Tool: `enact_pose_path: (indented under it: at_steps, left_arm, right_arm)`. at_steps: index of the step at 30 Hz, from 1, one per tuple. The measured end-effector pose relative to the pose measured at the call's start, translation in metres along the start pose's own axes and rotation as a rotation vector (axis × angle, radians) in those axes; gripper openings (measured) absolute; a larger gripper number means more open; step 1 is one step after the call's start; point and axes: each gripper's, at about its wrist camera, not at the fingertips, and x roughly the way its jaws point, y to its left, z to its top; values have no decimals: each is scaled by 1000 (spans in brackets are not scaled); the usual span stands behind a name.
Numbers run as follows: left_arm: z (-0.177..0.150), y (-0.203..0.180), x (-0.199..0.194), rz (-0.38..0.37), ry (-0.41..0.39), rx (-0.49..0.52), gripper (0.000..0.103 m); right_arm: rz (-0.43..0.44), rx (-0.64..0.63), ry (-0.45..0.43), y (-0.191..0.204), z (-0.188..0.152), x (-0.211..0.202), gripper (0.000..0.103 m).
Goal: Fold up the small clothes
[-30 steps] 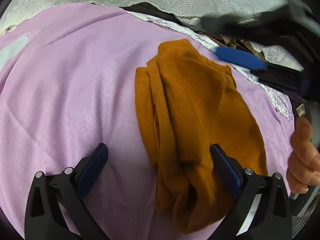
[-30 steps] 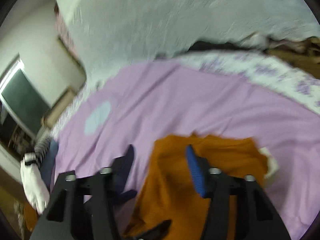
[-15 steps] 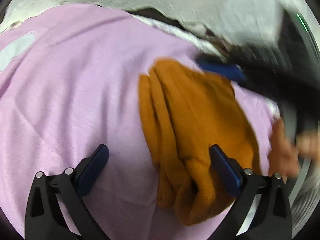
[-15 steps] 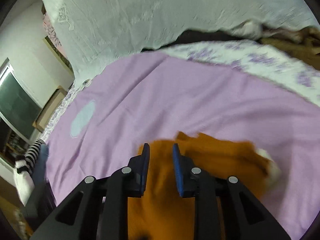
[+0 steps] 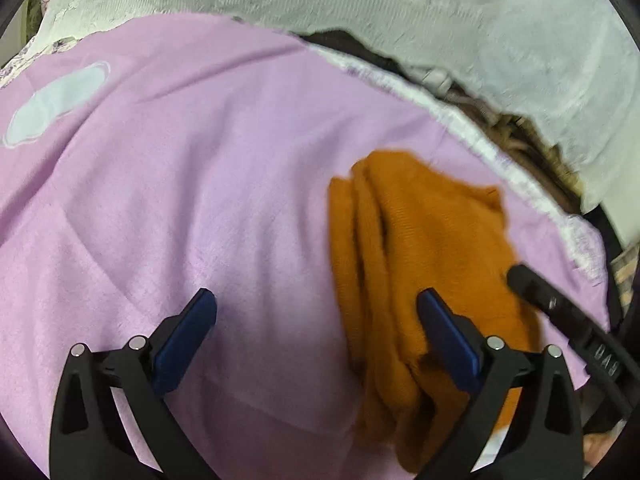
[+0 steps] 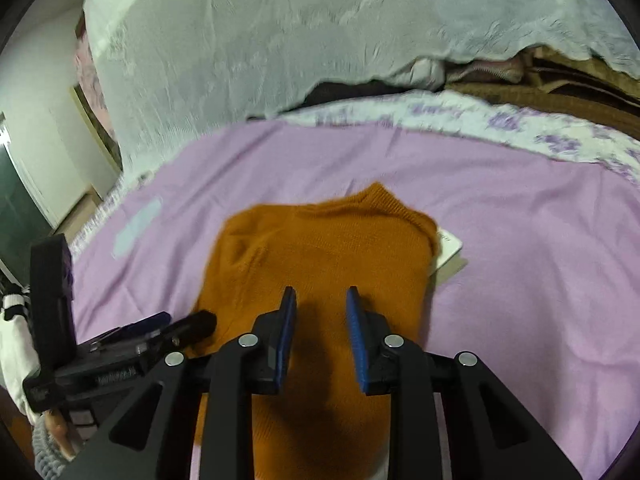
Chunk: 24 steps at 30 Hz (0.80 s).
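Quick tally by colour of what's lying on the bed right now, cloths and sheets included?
Orange knit garment: 1
Lilac sheet: 1
White tag or card beside the garment: 1
White lace cover: 1
Floral white sheet: 1
Total: 5

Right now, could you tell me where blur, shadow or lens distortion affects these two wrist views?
Left wrist view: the orange knit garment is motion-smeared, and the fisheye bends the purple sheet. Right wrist view: the right gripper shadows the knit, and the white blanket is blurred.

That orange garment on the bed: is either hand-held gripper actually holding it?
No. The orange garment lies loose; both the left hand-held gripper and right hand-held gripper are open.
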Motion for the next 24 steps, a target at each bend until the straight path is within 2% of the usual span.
enact_pose_path:
  at_steps: [3,6,8,9,11,14,17,22,24]
  left_arm:
    - [1,-8,-9,-1,-40,30,98]
    - [-7,-23,-12,19,-52,98,98]
    - [-11,-34,-6,72,-46,153,98]
    - [-14,-38,2,122,-33,187,99]
    - [-16,-42,17,158,4,210,99]
    - [-16,-43,16,168,-5,217,99]
    - [-17,-43,12,169,-23,222,99]
    - [-17,-49,-1,150,-78,240,99]
    - [-17,-53,-3,142,-89,251,99]
  right_arm:
    - [-19,-23,-24,5,-11,-20,30]
    - [-27,-26,-15,9,-22,-22,35]
    - [-47,-45,-2,11,-29,-20,39]
    - [-59,-54,10,11,-33,-16,41]
    - [-74,-68,18,12,-38,-10,44]
    - [-92,-103,13,16,-42,-6,49]
    - [-93,-98,1,15,-43,-9,49]
    - [-48,6,-73,-3,-31,-31,51]
    - [-23,67,-80,-16,-27,-32,58]
